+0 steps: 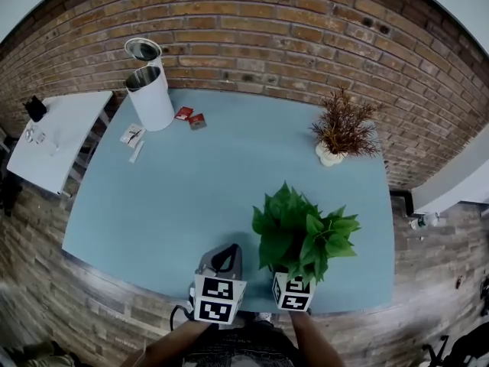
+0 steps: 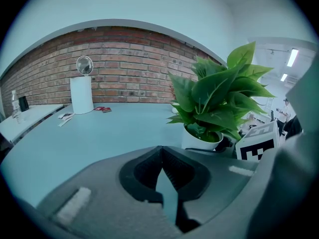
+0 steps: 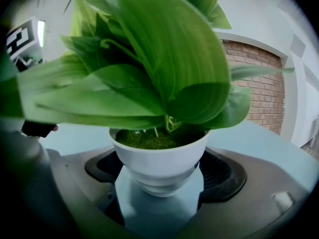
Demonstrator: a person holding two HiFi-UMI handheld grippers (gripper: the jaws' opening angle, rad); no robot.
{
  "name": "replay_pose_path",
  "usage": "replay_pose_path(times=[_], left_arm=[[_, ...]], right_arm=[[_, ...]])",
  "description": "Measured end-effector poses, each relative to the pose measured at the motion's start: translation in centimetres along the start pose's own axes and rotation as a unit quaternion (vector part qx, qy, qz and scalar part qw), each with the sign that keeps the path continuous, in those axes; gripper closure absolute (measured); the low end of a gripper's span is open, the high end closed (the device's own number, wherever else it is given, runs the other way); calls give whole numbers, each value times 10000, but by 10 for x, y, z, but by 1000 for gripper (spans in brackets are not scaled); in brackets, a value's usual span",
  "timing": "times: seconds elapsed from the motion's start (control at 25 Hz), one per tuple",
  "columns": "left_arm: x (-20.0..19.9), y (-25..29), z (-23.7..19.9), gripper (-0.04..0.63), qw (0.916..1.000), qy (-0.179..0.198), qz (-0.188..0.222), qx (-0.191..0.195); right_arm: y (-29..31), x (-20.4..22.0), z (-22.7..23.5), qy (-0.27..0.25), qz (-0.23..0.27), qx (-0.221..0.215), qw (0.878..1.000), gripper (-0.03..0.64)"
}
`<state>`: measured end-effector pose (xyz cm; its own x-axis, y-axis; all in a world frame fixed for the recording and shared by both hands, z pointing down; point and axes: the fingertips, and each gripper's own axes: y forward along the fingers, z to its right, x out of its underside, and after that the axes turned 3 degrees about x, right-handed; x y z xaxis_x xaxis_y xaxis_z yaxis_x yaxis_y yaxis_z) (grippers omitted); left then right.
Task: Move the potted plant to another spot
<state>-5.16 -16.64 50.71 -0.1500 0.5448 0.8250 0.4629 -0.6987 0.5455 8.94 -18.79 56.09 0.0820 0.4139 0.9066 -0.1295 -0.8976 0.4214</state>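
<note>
Holding the left gripper [image 2: 162, 154] at lower centre, jaws meeting tip to tip, gripping nothing. Facing the potted plant [image 2: 217, 99] right of centre on the blue table [image 2: 99, 133]. Catching a white bin [image 2: 81, 94] at left before a brick wall [image 2: 129, 63].

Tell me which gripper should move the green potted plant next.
Right. The right gripper grips the potted plant by its white pot; the left gripper is shut, empty, off to the side.

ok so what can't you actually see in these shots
Right gripper view: leaves of the potted plant block nearly everything beyond the right gripper.
Head view: those leaves cover its pot and that gripper's jaws.
Head view: red packets, print too small.
Left gripper view: left gripper body cuts off the pot's base.
</note>
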Motion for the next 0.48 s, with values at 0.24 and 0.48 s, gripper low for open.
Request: replay_pose_path(times=[0.24, 0.48], left_arm=[[8, 3, -36, 594, 9999, -25, 89, 51], [7, -1, -46, 594, 9999, -57, 88, 58]], right_arm=[[19, 4, -33, -69, 26, 12, 10000, 141], [19, 0, -46, -80, 20, -12, 10000, 141]])
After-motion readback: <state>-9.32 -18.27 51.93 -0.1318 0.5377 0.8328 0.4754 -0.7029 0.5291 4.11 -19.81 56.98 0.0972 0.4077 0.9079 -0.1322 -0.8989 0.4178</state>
